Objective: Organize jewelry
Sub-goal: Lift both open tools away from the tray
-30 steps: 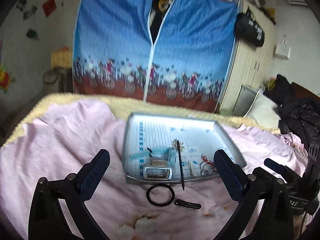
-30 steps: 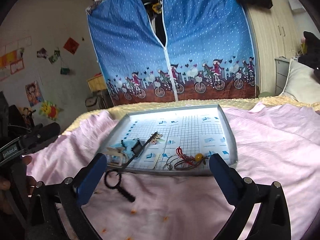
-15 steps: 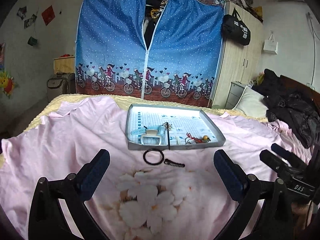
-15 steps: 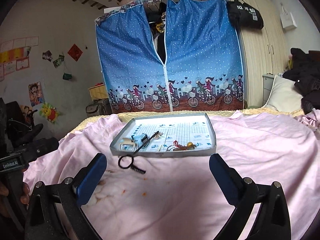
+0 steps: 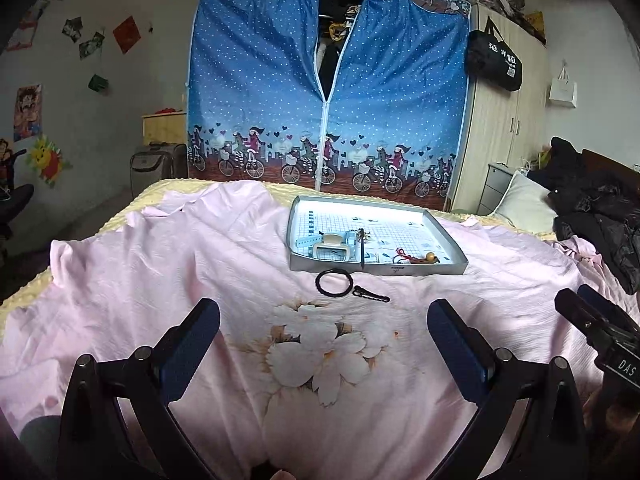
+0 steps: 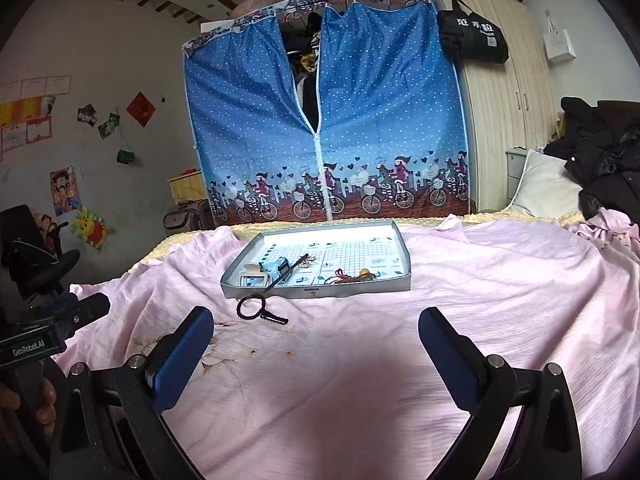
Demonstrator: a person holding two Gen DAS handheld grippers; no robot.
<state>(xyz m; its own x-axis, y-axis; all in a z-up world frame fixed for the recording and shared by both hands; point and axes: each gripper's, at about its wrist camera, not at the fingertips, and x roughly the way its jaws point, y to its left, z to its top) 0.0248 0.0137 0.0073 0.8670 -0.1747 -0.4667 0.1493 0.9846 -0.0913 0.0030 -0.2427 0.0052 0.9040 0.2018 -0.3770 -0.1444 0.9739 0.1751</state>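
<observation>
A shallow grey tray with a grid-patterned floor lies on the pink bedspread. Inside it are a light blue watch, a white clip, a dark hair stick leaning over the front wall, and a red cord with a yellow bead. On the spread just in front lie a black ring-shaped hair tie and a black hair clip. My left gripper and right gripper both stand open and empty, well short of the tray.
A blue zip wardrobe stands behind the bed, a wooden cupboard to its right. Dark clothes and a pillow lie at the right. The right gripper's body shows in the left wrist view, the left gripper's body in the right wrist view.
Both grippers have pulled back from the tray, which now looks smaller and farther away. Both stayed open and empty. The jewelry has not moved.
</observation>
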